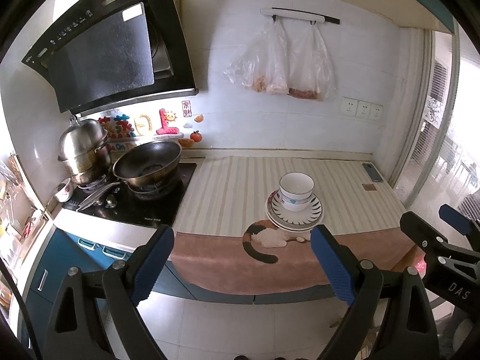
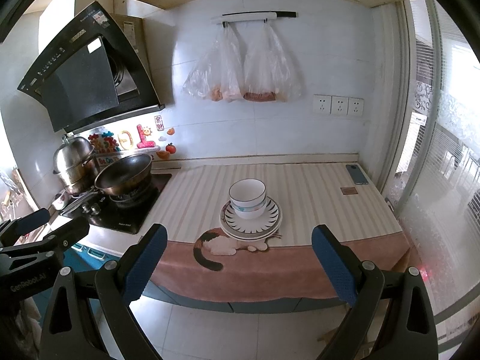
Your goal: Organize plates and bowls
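Note:
White bowls [image 1: 296, 191] [image 2: 247, 198] sit nested on a stack of plates [image 1: 312, 214] [image 2: 271, 214] with a black ray pattern. The stack stands on the striped mat of the counter, near its front edge, above a cat picture. My left gripper [image 1: 241, 262] is open and empty, held back from the counter above the floor, with the stack ahead and slightly right. My right gripper [image 2: 238, 262] is open and empty, also back from the counter, with the stack straight ahead. Each gripper shows at the edge of the other's view.
A stove [image 1: 135, 204] at the left holds a wok [image 1: 147, 165] and a steel steamer pot [image 1: 84, 153]. A small patterned bowl [image 1: 64, 190] sits beside it. A phone [image 2: 356, 174] and a small brown square [image 2: 349, 190] lie at the counter's far right. Plastic bags [image 2: 240, 72] hang on the wall. A glass door [image 2: 435, 180] stands at the right.

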`<state>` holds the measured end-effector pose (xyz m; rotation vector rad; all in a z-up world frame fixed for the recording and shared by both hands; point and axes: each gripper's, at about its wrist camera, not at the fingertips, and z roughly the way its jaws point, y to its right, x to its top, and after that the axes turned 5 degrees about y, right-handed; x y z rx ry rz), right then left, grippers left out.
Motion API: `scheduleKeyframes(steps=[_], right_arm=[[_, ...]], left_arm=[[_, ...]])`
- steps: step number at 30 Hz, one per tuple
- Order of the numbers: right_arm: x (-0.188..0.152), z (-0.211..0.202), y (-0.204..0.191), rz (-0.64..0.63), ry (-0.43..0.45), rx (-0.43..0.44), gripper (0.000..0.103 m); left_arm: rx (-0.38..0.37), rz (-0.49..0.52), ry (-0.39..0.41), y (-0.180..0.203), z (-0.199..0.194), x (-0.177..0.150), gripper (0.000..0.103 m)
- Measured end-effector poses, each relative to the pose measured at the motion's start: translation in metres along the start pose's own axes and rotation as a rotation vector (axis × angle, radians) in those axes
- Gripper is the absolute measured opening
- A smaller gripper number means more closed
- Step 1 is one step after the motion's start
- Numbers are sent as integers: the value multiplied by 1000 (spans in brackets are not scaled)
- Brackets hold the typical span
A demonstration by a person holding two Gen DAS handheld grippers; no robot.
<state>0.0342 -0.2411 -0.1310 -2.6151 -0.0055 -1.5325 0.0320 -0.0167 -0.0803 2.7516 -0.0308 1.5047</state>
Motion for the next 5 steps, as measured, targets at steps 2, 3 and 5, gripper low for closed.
scheduleKeyframes(steps=[2, 3, 5], right_arm=[[0, 0, 0, -1, 1, 0, 99], [0, 0, 0, -2, 1, 0, 99], [0, 0, 0, -1, 1, -1, 99]], left_arm=[[-1, 0, 3, -4, 1, 0, 93], [-3, -2, 4, -5, 1, 0, 93], [-8, -1, 5, -8, 3, 2, 93]])
